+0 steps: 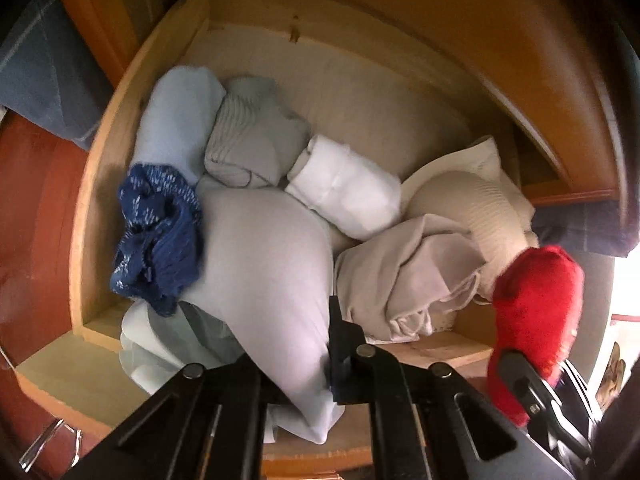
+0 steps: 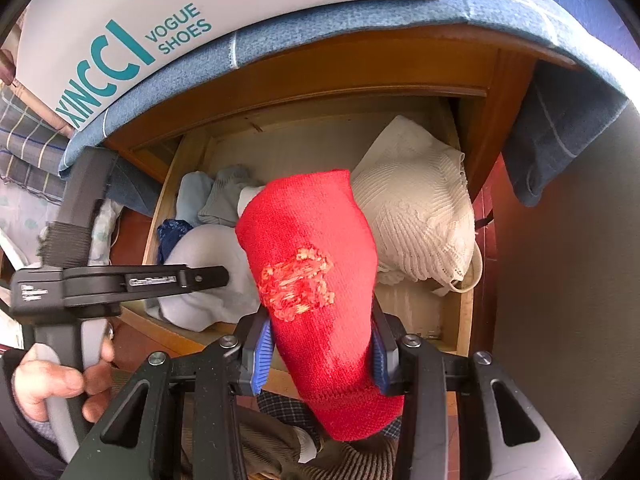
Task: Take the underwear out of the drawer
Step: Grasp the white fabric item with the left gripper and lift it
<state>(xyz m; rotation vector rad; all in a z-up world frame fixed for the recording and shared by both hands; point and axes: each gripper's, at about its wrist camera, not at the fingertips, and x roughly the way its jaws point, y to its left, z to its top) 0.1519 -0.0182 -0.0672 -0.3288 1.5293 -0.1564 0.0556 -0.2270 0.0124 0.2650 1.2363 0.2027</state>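
Red knit underwear point(image 2: 316, 280) with a frayed orange patch sits clamped in my right gripper point(image 2: 320, 354) above the open drawer point(image 2: 464, 312), long axis running up-left. My left gripper point(image 1: 308, 354) pinches pale grey cloth point(image 1: 264, 248) inside it.

White shoe box point(image 2: 224, 8) reads "XINCCI VOGUE SHOES".

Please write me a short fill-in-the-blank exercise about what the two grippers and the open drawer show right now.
1. The right gripper is shut on a ____ knitted garment.
2. The left gripper has its fingers shut on a pale ____ cloth.
3. The shoe box on the blue cover reads VOGUE ____.
4. The dark blue patterned garment lies at the drawer's ____ side in the left wrist view.

Missing words: red; grey; SHOES; left
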